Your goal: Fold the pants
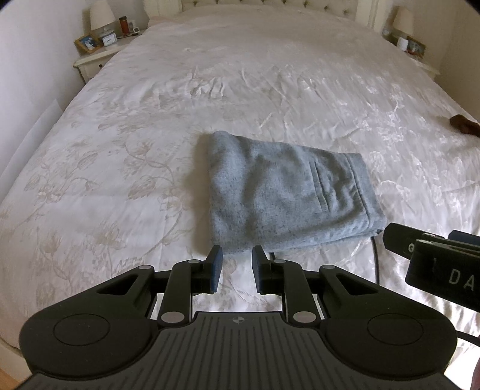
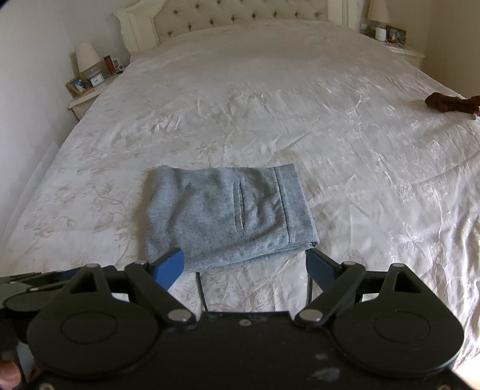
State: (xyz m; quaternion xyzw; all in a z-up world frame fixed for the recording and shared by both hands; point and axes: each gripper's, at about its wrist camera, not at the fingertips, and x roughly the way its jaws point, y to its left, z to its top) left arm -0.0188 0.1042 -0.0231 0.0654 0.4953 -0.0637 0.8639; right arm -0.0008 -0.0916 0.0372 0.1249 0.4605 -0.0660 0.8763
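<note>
The grey pants (image 1: 288,192) lie folded into a compact rectangle on the white bedspread (image 1: 150,120), pocket slit up, waistband to the right. They also show in the right wrist view (image 2: 228,216). My left gripper (image 1: 237,270) hovers just short of the pants' near edge, jaws a little apart and empty. My right gripper (image 2: 244,267) is wide open and empty, just short of the pants' near edge; its body shows at the right of the left wrist view (image 1: 432,258).
A dark brown garment (image 2: 450,103) lies at the bed's right edge. Nightstands with lamps and small items stand at the back left (image 1: 99,51) and back right (image 2: 387,33). A tufted headboard (image 2: 240,15) is at the far end.
</note>
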